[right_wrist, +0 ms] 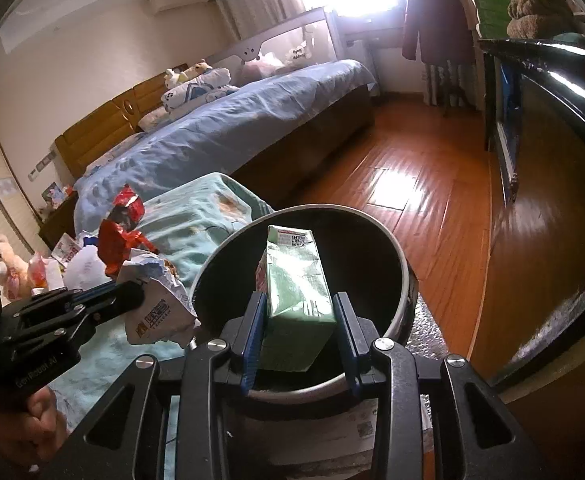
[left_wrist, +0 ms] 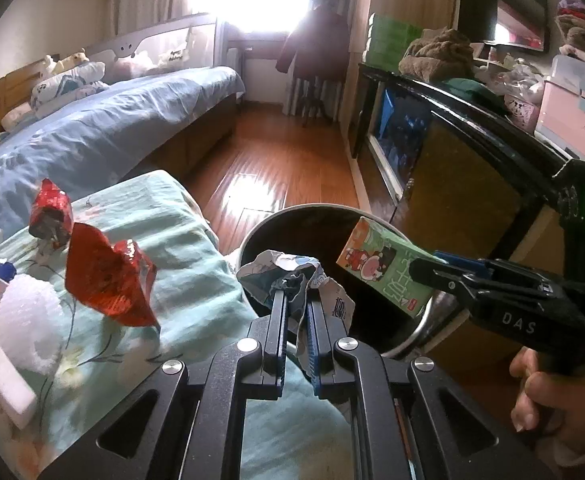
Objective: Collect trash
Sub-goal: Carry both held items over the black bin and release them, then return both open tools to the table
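Evidently both loads are poised for dropping: the right gripper is clamped on a green carton over the bin, while the left gripper, pinched on a crumpled wrapper, hangs at the rim. Red wrappers wait on the cloth-covered tabletop.

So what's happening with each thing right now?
Left gripper: shut on crumpled paper wrapper, at the bin's rim.
Right gripper: shut on green drink carton, held over the bin.
Trash bin: open, dark inside.
Red foil wrappers: crumpled, lying on the teal cloth.
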A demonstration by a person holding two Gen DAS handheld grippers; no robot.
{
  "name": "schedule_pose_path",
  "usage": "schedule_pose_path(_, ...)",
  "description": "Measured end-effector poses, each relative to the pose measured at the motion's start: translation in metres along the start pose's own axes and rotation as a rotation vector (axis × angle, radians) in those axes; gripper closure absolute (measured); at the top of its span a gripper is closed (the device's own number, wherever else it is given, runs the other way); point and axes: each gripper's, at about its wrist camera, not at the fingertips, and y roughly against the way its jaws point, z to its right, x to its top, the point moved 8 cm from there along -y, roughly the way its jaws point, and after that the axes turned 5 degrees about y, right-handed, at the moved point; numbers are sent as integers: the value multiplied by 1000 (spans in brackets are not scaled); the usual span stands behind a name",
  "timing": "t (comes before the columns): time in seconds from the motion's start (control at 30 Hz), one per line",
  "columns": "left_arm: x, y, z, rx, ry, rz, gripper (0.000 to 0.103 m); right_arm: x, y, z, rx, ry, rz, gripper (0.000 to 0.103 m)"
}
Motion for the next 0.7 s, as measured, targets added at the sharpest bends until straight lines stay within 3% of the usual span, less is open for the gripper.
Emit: schedule_pose_path(0.7, 8, -34, 11, -13, -10, -45, 95, 11, -21, 14, -11, -17, -30, 68)
